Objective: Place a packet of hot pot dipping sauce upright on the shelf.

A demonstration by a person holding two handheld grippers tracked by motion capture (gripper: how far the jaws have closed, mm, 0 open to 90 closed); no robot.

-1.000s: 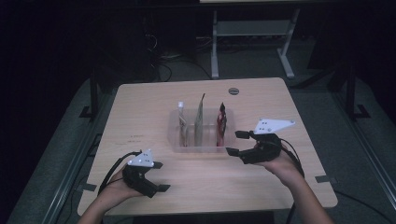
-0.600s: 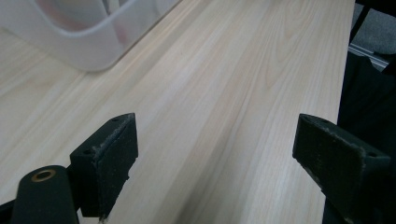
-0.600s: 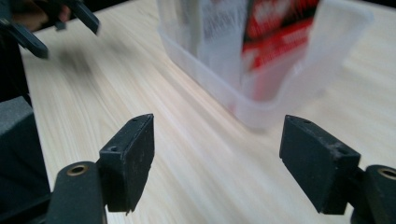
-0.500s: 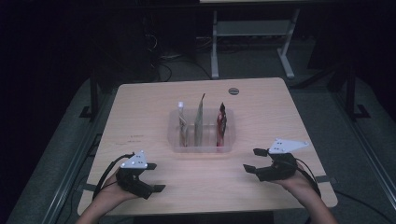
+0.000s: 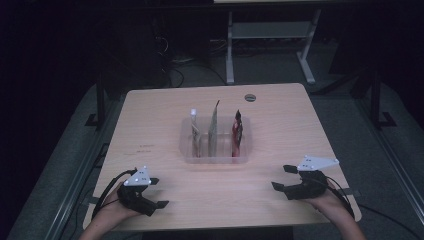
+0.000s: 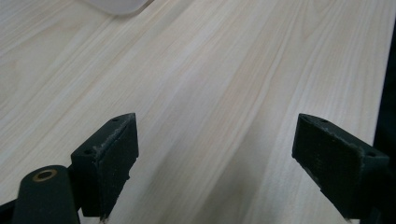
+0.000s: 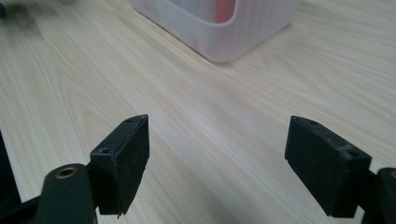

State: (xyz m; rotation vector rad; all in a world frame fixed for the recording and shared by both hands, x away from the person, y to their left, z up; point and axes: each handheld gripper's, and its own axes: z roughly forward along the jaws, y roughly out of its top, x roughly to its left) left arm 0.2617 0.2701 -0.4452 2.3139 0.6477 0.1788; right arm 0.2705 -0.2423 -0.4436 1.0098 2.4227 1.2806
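table (image 5: 165, 115): pale wood, rectangular, on dark floor.
clear bin (image 5: 186, 149): translucent plastic, middle of table, well apart from both tools; corner also seen at top of right tool view (image 7: 243, 28) and top edge of left tool view (image 6: 119, 5).
contents of bin, standing upright side by side: white pouch (image 5: 194, 131) at left, grey-green pouch (image 5: 214, 127) in middle, red pouch (image 5: 237, 131) at right.
left tool (image 5: 157, 192): near front left edge of table, held in hand, jaws spread wide, nothing between them, bare wood beneath.
right tool (image 5: 284, 177): near front right edge, held in hand, jaws just opening further, spread wide, nothing between them.
small round grommet (image 5: 250, 97): far side of table.
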